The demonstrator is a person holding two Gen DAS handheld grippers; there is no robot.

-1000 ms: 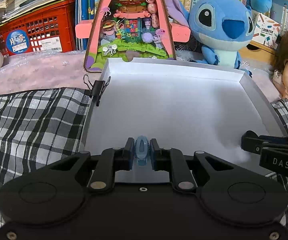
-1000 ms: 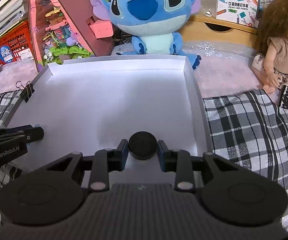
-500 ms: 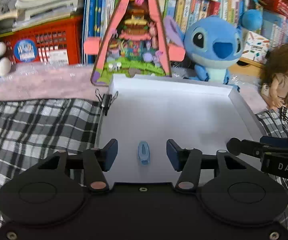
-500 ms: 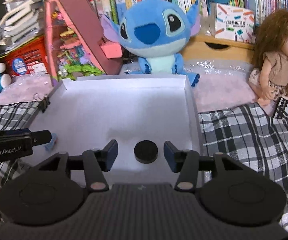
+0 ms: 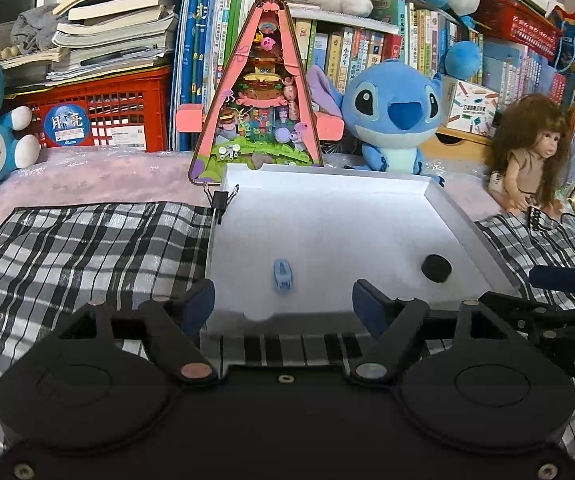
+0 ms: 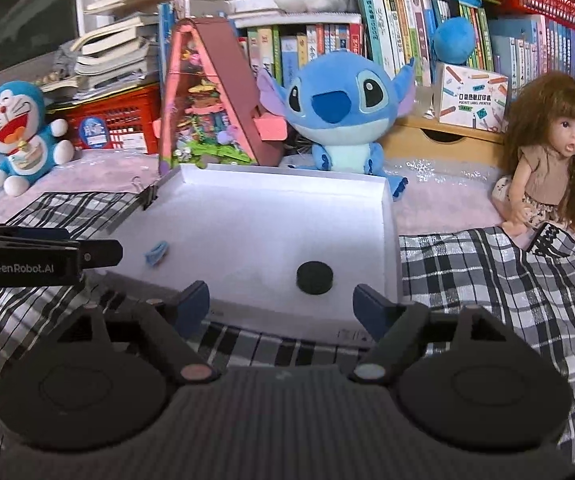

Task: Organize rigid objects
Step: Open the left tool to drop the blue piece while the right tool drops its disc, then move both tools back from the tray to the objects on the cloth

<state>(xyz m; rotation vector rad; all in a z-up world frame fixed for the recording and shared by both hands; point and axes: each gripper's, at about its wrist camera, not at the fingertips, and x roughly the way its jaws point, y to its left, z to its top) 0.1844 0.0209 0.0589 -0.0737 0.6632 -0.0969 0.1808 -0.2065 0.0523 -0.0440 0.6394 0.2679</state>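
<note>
Your left gripper (image 5: 283,304) and right gripper (image 6: 281,304) both spread wide, holding nothing | small blue clip (image 5: 282,275), detail hard to make out, and round black puck (image 6: 314,277) lie apart inside the shallow white tray (image 5: 463,216) | tray's near rim partly hidden behind your fingers | tray sits on plaid cloth (image 5: 87,248)

Even, fairly bright indoor light fills both fisheye views, softly washing out the white tray (image 5: 327,216) floor with only faint shadows, while straight lines bow toward the edges and the corners darken.
</note>
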